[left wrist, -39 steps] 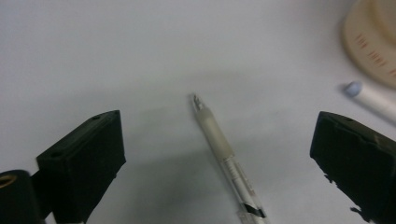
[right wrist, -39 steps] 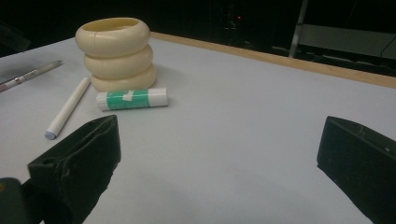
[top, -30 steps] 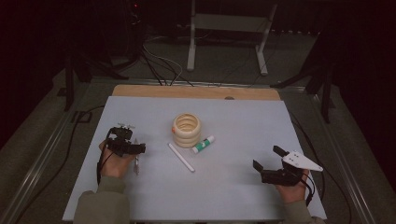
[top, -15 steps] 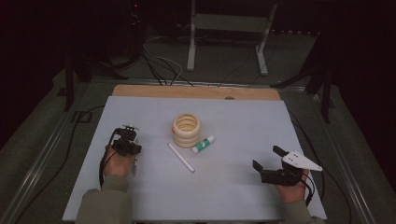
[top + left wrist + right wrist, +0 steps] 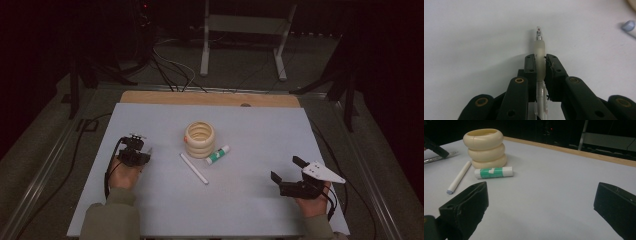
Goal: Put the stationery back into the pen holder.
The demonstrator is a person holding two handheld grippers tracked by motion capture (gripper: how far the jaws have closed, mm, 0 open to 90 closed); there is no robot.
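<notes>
High view: pale surface in a dark room; left tongs just clamped onto a clear pen, right tongs gaping wide, holding nothing.

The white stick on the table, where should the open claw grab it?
Probably mid-shaft on the white stick, coming from above with the right gripper jaws across it. It lies flat, thin and straight, with bare table on both long sides.

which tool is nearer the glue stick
Left, narrowly. The left tool, shut on a pen, sits left of the glue stick, past the white stick. The right tool, open, lies right of it, nearer the person.
</notes>
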